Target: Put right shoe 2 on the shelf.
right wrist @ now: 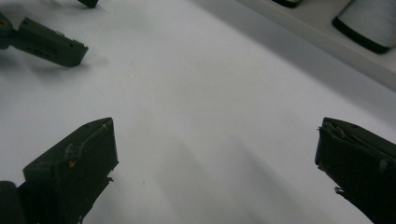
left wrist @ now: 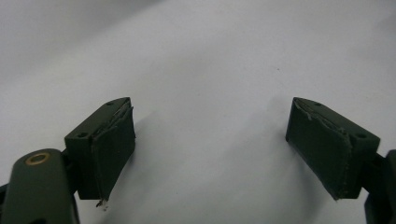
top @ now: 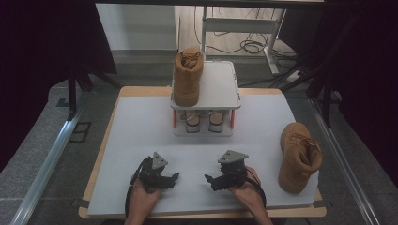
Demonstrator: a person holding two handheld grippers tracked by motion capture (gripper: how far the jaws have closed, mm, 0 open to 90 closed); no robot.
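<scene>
One tan boot (top: pixel 187 77) stands upright on the left of the top shelf of a small white rack (top: pixel 218 86) at the back of the table. A second tan boot (top: pixel 298 157) stands on the white mat (top: pixel 141 126) at the right, near the front edge. My left gripper (top: pixel 172 179) (left wrist: pixel 210 140) rests low over the mat at front centre-left, jaws wide apart with nothing between them. My right gripper (top: pixel 210 180) (right wrist: pixel 215 154) sits just to its right, facing it, also open and empty. The second boot is well to the right of the right gripper.
A pair of pale shoes (top: pixel 204 121) (right wrist: pixel 369 23) lies on the rack's lower shelf. The left gripper's jaw (right wrist: pixel 51 44) shows far off in the right gripper view. The table's wooden rim (top: pixel 202 213) runs along the front. Cables and a desk frame (top: pixel 244 28) lie beyond the table.
</scene>
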